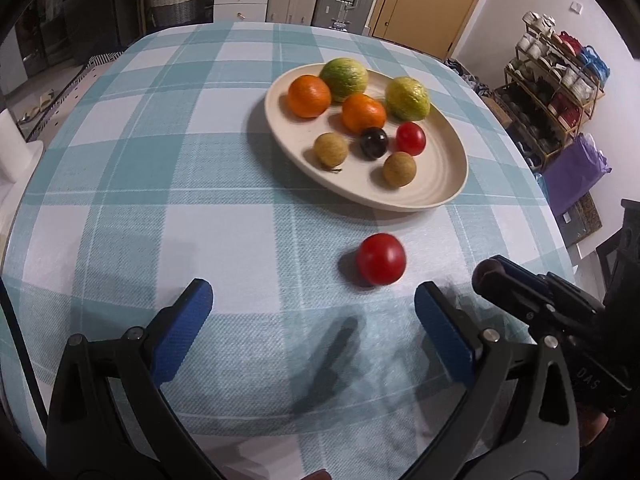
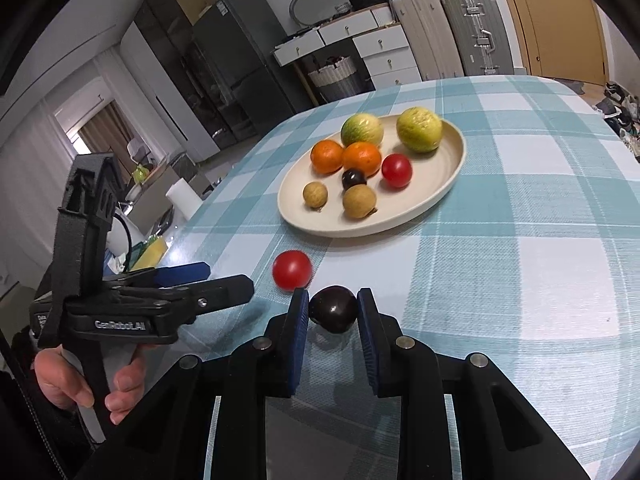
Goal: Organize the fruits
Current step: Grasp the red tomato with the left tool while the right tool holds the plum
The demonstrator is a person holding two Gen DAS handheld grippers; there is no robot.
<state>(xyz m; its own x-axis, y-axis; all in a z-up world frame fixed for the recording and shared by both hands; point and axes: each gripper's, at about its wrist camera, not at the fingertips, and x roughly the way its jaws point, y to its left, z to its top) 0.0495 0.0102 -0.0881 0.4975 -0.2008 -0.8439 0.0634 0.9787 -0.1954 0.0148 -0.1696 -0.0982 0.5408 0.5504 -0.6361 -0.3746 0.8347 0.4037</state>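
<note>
A cream plate (image 1: pixel 440 196) (image 2: pixel 360 232) on the blue-checked cloth holds two green-yellow citrus, two oranges, two brown longans, a dark round fruit and a small red tomato. A second red tomato (image 1: pixel 381 259) (image 2: pixel 292 270) lies loose on the cloth in front of the plate. My right gripper (image 2: pixel 333 294) is shut on a dark plum-like fruit (image 2: pixel 334 309), just right of the loose tomato and slightly above the cloth. From the left wrist view it enters at the right edge (image 1: pixel 492 276). My left gripper (image 1: pixel 314 312) (image 2: pixel 226 278) stands open and holds nothing, the loose tomato just beyond its right finger.
The table's rounded far edge (image 1: pixel 248 26) drops off to drawers and suitcases. A shoe rack (image 1: pixel 560 92) stands off the right side. A hand (image 2: pixel 72 384) grips the left tool's handle. White things (image 2: pixel 182 198) sit beyond the table's left edge.
</note>
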